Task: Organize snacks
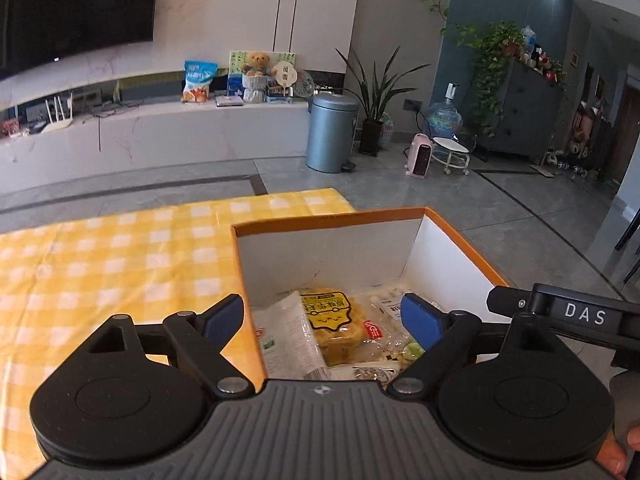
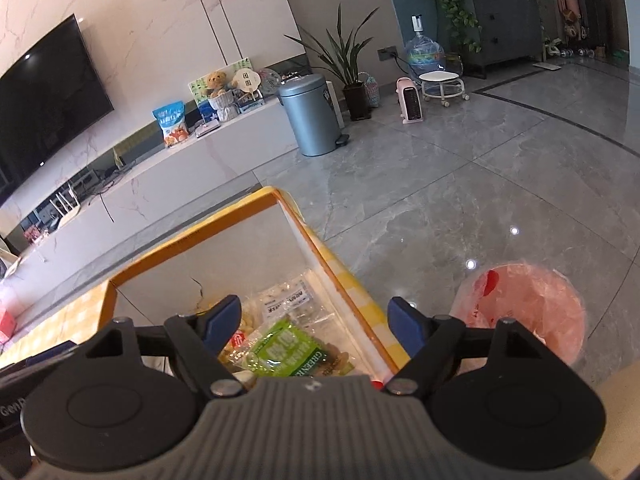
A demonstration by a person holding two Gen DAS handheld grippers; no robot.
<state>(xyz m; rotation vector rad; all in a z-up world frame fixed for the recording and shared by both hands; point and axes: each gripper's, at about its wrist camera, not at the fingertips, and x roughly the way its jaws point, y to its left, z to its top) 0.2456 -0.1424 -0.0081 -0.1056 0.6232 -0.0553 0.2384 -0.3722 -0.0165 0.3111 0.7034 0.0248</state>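
Note:
An orange-rimmed cardboard box with white inner walls stands on the yellow checked tablecloth. Inside lie several snack packets: a yellow cake pack, a white packet and a clear bag of pale sweets. My left gripper hangs open over the box's near left corner, its jaws wide and nothing between them. In the right wrist view the same box holds a green packet. My right gripper is open above the box's right wall, holding nothing.
A pink bin lined with a plastic bag stands on the grey floor right of the table. The other gripper's black arm crosses at the right. A grey pedal bin and a low TV counter sit far back.

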